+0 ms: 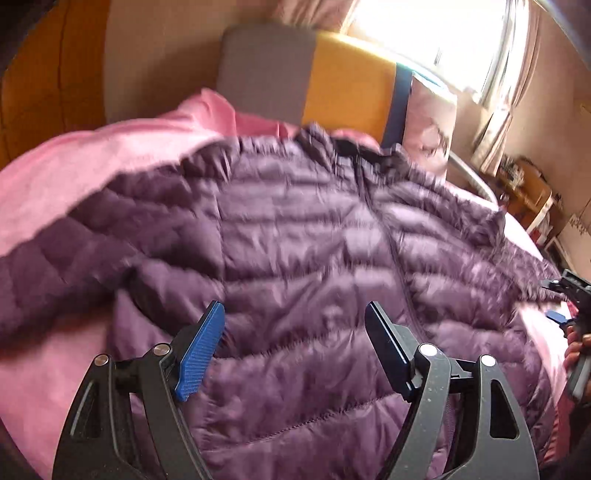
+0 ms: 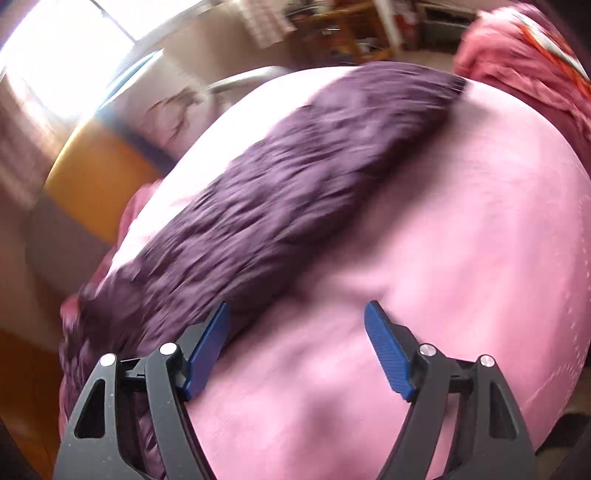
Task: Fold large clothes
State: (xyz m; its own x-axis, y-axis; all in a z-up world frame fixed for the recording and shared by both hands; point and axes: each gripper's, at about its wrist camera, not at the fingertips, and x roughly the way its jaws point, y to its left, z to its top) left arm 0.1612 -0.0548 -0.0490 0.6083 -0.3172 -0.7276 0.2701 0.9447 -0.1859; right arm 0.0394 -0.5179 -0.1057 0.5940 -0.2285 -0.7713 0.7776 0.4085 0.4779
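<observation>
Purple jacket (image 1: pixel 314 229) spread on pink sheet (image 2: pixel 443 258) — both claws, left (image 1: pixel 295 347) and right (image 2: pixel 297 343), wide apart, holding nothing.

Home bedroom: pink-sheeted bed (image 1: pixel 55 177), headboard (image 1: pixel 314 77), curtained window (image 1: pixel 443 33).

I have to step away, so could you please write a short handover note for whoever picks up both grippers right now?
Left gripper: open, empty, over the lower front of the purple puffer jacket.
Right gripper: open, empty, over the pink bedsheet beside the jacket's right sleeve.
Jacket lies flat, front up, both sleeves spread out.
Done: laid out. Left: all folds, sleeves first, probably.
</observation>
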